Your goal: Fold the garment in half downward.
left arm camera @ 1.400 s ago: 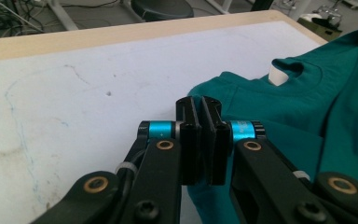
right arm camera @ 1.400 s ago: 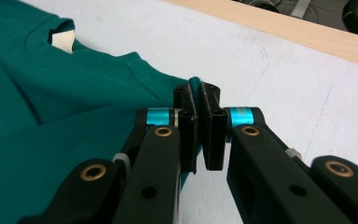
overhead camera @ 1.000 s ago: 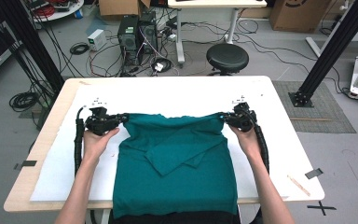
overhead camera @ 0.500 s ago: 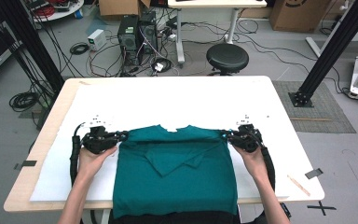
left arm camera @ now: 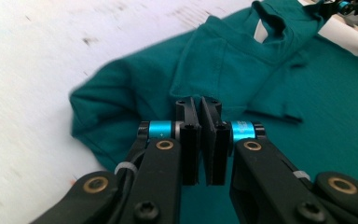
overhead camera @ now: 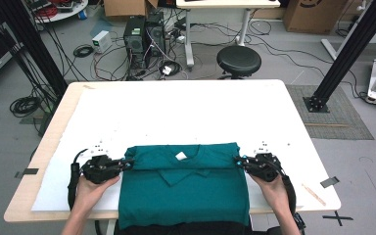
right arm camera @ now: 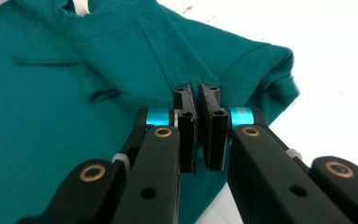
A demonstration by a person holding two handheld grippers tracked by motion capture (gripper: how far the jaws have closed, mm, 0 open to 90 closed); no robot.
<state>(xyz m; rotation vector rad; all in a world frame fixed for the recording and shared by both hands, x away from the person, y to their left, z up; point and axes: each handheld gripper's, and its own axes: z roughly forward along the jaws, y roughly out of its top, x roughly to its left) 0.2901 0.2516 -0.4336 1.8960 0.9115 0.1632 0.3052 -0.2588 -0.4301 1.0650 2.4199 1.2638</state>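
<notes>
Both my grippers have pulled the shirt's (overhead camera: 183, 196) far edge toward me, so the fold now lies across its middle on the worktop (overhead camera: 186, 112). Left gripper (overhead camera: 128, 163): jaws clamped on the fold's left corner, keeping it taut. Right gripper (overhead camera: 238, 160): jaws pinching the right corner, so the fold lands straight.
</notes>
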